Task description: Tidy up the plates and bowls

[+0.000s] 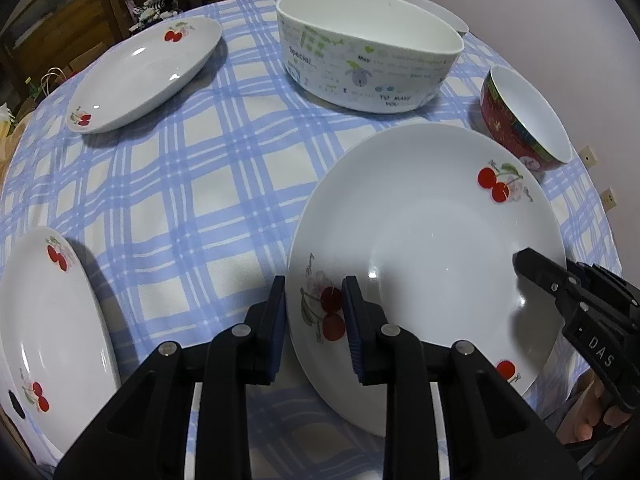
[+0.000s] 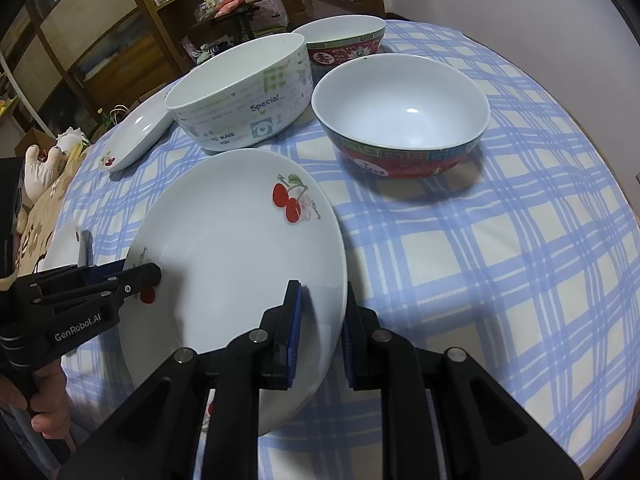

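Note:
A white cherry plate (image 1: 432, 248) lies near the table's front edge; it also shows in the right wrist view (image 2: 236, 256). My left gripper (image 1: 314, 320) straddles its left rim, jaws open a little, one finger on each side. My right gripper (image 2: 320, 328) straddles its right rim the same way and shows in the left wrist view (image 1: 560, 284). A second cherry plate (image 1: 52, 332) lies at the left, a third (image 1: 148, 72) at the far left. A large white printed bowl (image 1: 368, 60) stands behind. A red-rimmed bowl (image 2: 400, 120) and another (image 2: 344, 40) stand at the right.
The round table has a blue checked cloth (image 1: 192, 184). Wooden shelves (image 2: 100, 32) and clutter stand beyond the far edge. A stuffed toy (image 2: 44, 160) lies off the table's left side.

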A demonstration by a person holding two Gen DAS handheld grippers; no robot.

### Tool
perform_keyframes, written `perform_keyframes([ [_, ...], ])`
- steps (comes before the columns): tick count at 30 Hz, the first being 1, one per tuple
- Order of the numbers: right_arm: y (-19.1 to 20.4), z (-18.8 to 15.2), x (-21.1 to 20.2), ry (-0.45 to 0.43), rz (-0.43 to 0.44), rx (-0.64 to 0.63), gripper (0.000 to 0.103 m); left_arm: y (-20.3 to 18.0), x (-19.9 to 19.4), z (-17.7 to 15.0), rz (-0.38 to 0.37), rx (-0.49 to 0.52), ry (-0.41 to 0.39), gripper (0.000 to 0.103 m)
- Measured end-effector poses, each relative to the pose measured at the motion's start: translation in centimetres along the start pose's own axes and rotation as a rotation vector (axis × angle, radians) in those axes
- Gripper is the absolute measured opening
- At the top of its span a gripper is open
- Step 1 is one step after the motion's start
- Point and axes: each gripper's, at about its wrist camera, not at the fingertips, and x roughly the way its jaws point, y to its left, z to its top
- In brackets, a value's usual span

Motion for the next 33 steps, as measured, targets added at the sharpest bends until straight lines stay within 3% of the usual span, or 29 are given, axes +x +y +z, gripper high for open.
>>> perform_keyframes([
  [8,0.3,0.0,-0.3,0.002,-0.034,-0.012,0.02,0.3,-0.2,-0.4,-0.009,-0.003,0.018,0.028],
  [15,0.7,0.5,-1.7,-0.024,-0.057,-0.024,0.022,2.2,-2.7,-0.7,0.021,-0.009,0.011,0.029],
  [20,1.4,0.8,-2.8,-0.046,-0.073,-0.04,0.028,3.3,-5.3,-1.3,0.116,0.039,-0.021,0.03],
  [25,2.4,1.0,-4.4,-0.086,-0.029,-0.053,0.03,5.8,-7.9,-1.3,0.139,-0.016,-0.048,0.036],
  [27,3.5,1.3,-5.5,-0.122,0.011,-0.089,0.037,7.0,-9.2,-1.4,0.157,-0.049,-0.069,0.037],
  [29,4.8,1.4,-6.1,-0.151,0.028,-0.118,0.058,8.1,-10.2,-1.6,0.165,-0.069,-0.08,0.037],
  [33,8.3,1.9,-7.1,-0.189,0.073,-0.185,0.066,10.3,-12.3,-2.0,0.182,-0.118,-0.106,0.055],
])
